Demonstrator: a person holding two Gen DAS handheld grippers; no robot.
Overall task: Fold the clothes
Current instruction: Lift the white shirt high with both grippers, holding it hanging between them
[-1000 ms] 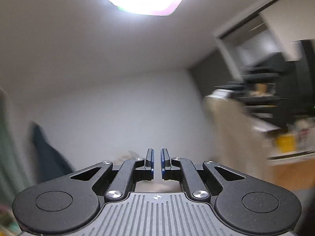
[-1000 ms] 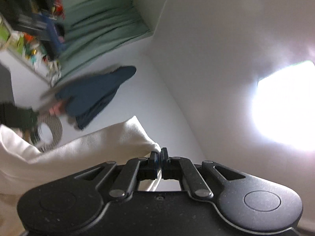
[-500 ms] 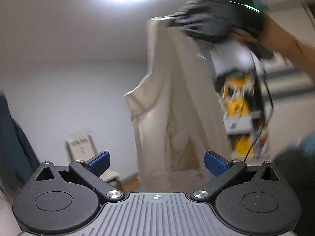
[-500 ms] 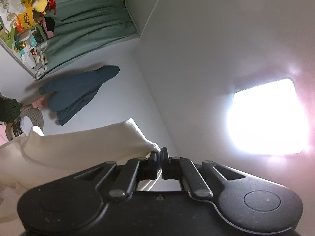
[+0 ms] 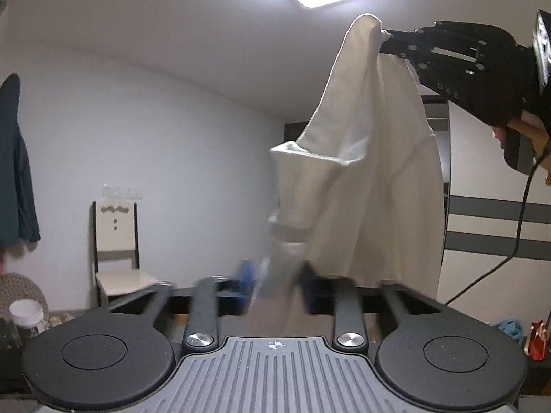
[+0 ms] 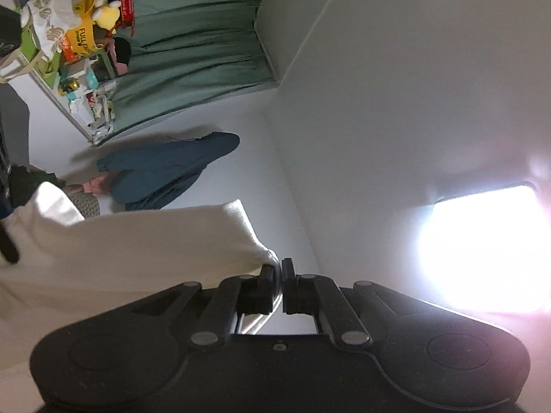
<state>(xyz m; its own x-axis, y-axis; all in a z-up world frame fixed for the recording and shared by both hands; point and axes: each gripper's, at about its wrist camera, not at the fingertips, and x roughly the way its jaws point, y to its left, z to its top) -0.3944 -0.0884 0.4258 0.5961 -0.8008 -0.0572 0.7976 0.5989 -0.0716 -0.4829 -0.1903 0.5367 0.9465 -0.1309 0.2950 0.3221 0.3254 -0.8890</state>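
A cream garment [image 5: 378,172] hangs in the air, pinched at its top corner by my right gripper [image 5: 385,36], which a person's hand [image 5: 527,127] holds high at the upper right. In the right wrist view that gripper [image 6: 280,272] is shut on the cloth [image 6: 137,241], which trails off to the left. My left gripper [image 5: 275,287] sits at the garment's lower end. Its fingers [image 5: 246,285] are motion-blurred and partway closed, with a hanging strip of the cloth between them.
A pale chair [image 5: 117,241] stands against the back wall. A dark blue garment [image 5: 13,172] hangs on the wall at the left. A wardrobe with grey stripes [image 5: 499,223] is at the right. A green curtain [image 6: 193,34] and a cluttered shelf [image 6: 69,51] show in the right wrist view.
My left gripper went from shut to wide open, then dropped to the garment's lower end, its fingers closing in around the cloth. The right gripper stays shut on the top corner.
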